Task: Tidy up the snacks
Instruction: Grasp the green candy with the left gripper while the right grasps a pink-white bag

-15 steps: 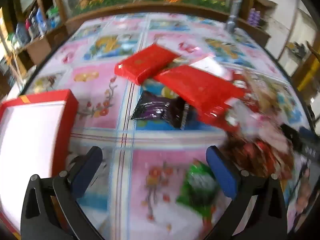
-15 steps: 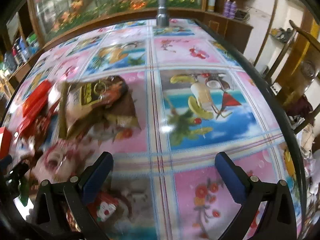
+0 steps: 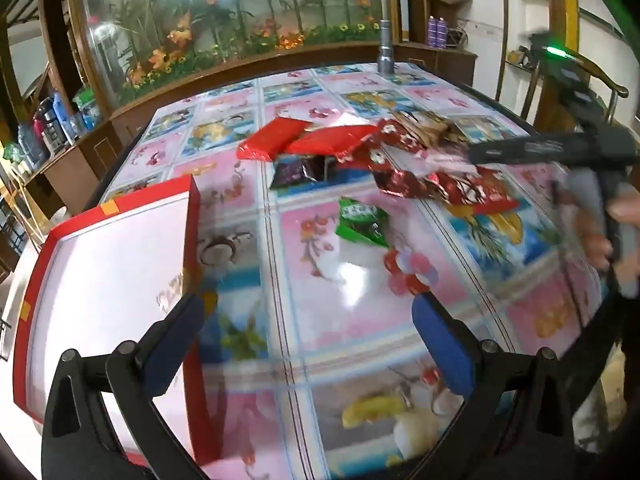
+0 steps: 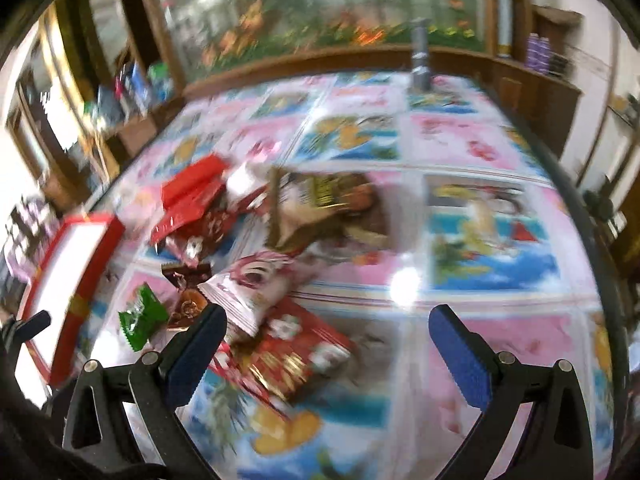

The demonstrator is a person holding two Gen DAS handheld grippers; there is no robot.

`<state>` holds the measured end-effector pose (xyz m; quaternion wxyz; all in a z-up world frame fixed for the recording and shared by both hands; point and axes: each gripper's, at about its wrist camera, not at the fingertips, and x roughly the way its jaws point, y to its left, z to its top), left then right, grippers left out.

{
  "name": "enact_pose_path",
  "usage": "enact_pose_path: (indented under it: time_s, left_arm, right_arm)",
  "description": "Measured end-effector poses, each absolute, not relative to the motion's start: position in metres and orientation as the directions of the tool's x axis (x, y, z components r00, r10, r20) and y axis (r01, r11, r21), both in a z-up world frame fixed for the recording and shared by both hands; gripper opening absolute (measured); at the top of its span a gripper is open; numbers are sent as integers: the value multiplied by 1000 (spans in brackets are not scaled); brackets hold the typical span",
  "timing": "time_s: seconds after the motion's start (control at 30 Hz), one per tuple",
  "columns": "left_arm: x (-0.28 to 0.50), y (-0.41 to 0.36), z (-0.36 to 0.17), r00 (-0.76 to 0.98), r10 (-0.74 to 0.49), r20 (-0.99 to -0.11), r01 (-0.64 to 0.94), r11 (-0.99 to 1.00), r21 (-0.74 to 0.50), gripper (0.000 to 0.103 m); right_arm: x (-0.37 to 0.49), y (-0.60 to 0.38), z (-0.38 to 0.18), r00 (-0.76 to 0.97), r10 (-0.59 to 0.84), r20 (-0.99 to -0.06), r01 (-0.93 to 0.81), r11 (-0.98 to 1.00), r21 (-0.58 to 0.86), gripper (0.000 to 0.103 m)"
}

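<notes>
The snacks (image 3: pixel 384 160) lay in a loose heap toward the middle of the table (image 3: pixel 352 320), nearer its far edge than its near one. Within the heap, two red packets (image 3: pixel 312 140) sat at the far left side, a dark purple packet (image 3: pixel 298 170) just in front of them, and a green packet (image 3: pixel 360 222) lay apart on the near side. A red-walled box (image 3: pixel 192 232) with a white floor stood at the table's left edge.

The left gripper (image 3: pixel 308 340) pointed steeply down over the near part of the table, its blue pads spread wide with nothing between them; the green packet lay well ahead of its fingertips. The right gripper (image 4: pixel 328 344) was likewise tilted down, jaws fully apart and empty. A pink-and-white packet (image 4: pixel 248 292) and a red printed packet (image 4: pixel 292 356) lay just beside its left finger (image 4: pixel 196 352). Contact could not be determined owing to blur.
</notes>
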<state>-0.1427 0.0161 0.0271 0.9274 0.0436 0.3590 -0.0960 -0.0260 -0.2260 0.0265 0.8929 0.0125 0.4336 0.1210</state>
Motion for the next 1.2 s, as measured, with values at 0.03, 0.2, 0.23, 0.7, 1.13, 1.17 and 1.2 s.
enact_pose_path:
  time_s: [0.03, 0.2, 0.23, 0.7, 1.13, 1.17, 1.2]
  left_arm:
    - [-144, 15, 29, 725, -144, -674, 212, 977, 19, 103]
    - [-127, 6, 45, 711, -73, -700, 217, 969, 120, 103]
    - [-122, 5, 45, 705, -66, -706, 217, 968, 126, 103]
    - [-80, -14, 41, 636, -34, -771, 248, 955, 163, 103]
    - [-68, -26, 38, 643, -38, -765, 271, 945, 181, 103]
    - [-66, -27, 37, 641, -41, -767, 273, 945, 178, 103]
    - [-64, -26, 37, 636, -44, -771, 274, 946, 171, 103]
  right_arm:
    - [-18, -216, 24, 583, 215, -783, -215, 971, 107, 101]
    - [14, -190, 2, 476, 193, -858, -187, 975, 115, 89]
    - [15, -190, 1, 472, 199, -859, -166, 977, 136, 89]
    - [26, -196, 4, 477, 283, -832, -199, 957, 212, 33]
    - [19, -224, 13, 459, 557, -692, -276, 830, 485, 21]
    - [18, -223, 16, 462, 571, -679, -285, 820, 496, 21]
    - [17, -222, 18, 467, 578, -669, -293, 815, 500, 21]
